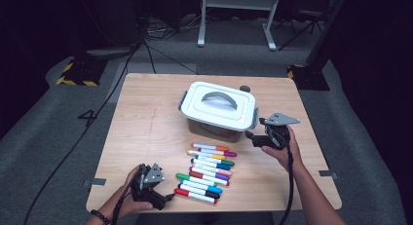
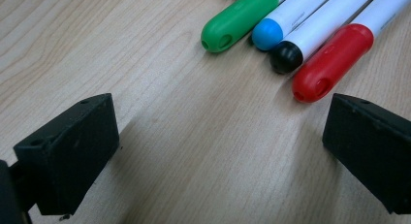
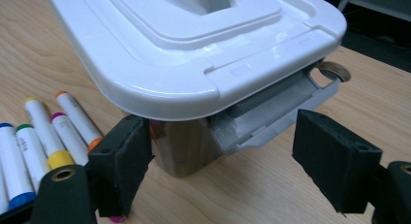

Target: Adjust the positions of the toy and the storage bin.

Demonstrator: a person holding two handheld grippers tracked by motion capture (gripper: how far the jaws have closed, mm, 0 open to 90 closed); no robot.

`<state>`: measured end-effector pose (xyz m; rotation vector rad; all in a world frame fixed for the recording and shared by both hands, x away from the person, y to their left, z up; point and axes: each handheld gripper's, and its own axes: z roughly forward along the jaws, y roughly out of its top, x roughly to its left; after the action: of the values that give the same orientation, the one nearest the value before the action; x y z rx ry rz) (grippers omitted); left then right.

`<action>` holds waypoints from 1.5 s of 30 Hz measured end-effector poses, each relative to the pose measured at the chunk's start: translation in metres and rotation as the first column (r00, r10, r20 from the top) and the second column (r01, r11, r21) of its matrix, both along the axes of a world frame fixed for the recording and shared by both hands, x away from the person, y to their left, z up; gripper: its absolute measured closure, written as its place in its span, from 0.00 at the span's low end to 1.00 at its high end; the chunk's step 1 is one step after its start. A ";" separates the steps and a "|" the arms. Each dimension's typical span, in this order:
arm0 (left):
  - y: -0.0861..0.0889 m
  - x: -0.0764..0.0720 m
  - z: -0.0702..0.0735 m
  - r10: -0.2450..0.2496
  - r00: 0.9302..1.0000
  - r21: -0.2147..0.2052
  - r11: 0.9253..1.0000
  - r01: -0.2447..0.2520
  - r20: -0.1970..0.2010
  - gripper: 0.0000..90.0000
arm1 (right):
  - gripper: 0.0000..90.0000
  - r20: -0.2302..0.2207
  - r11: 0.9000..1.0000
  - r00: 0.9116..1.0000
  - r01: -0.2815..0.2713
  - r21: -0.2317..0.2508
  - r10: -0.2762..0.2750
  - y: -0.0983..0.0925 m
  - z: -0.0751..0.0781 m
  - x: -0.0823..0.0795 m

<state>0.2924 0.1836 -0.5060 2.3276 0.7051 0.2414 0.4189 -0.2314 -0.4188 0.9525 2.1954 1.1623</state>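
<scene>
A clear plastic box with a white lid (image 1: pixel 219 106) and grey handle stands mid-table. Its grey side latch (image 3: pixel 271 115) hangs just beyond my right gripper (image 3: pixel 223 161), whose jaws stand open around the box's near right corner (image 1: pixel 255 135). A row of several coloured markers (image 1: pixel 207 171) lies in front of the box. My left gripper (image 1: pixel 168 198) rests open low over the table's front left, its jaws apart just short of the red marker cap (image 2: pixel 332 61), with the green cap (image 2: pixel 237 20) beside it.
The wooden table (image 1: pixel 146 132) has bare room on its left half. A small dark round object (image 1: pixel 244 88) sits behind the box. Cables and stands (image 1: pixel 83 69) lie on the grey floor beyond the table.
</scene>
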 end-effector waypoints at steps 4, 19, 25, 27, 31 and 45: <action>-0.001 0.000 0.000 -0.001 1.000 0.001 1.000 0.001 0.001 0.00 | 0.27 -0.007 1.000 1.000 0.024 0.005 -0.024 -0.006 0.000 0.005; -0.006 0.001 0.000 0.002 1.000 0.001 1.000 -0.002 0.001 0.00 | 0.29 -0.010 0.992 0.992 0.126 -0.028 -0.126 -0.021 -0.001 0.018; -0.008 0.000 0.000 0.007 1.000 0.000 1.000 -0.007 0.004 0.00 | 0.29 -0.014 0.996 0.996 0.083 -0.039 -0.084 -0.029 0.003 0.000; -0.010 -0.001 0.000 0.017 1.000 0.002 1.000 -0.017 0.005 0.00 | 0.28 -0.032 0.999 0.999 0.022 -0.027 -0.023 -0.030 0.002 -0.020; -0.015 -0.001 0.000 0.028 1.000 0.001 1.000 -0.028 0.001 0.00 | 0.28 -0.030 0.997 0.997 -0.069 -0.043 0.068 -0.021 -0.002 -0.049; -0.037 -0.006 0.001 0.072 0.997 0.013 0.997 -0.072 -0.005 0.00 | 0.61 -0.090 0.977 0.980 -0.187 -0.100 0.179 0.032 -0.030 -0.036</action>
<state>0.2860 0.1470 -0.5045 2.3184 0.7929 0.2730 0.3833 -0.1995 -0.4484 0.7777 2.4270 1.0884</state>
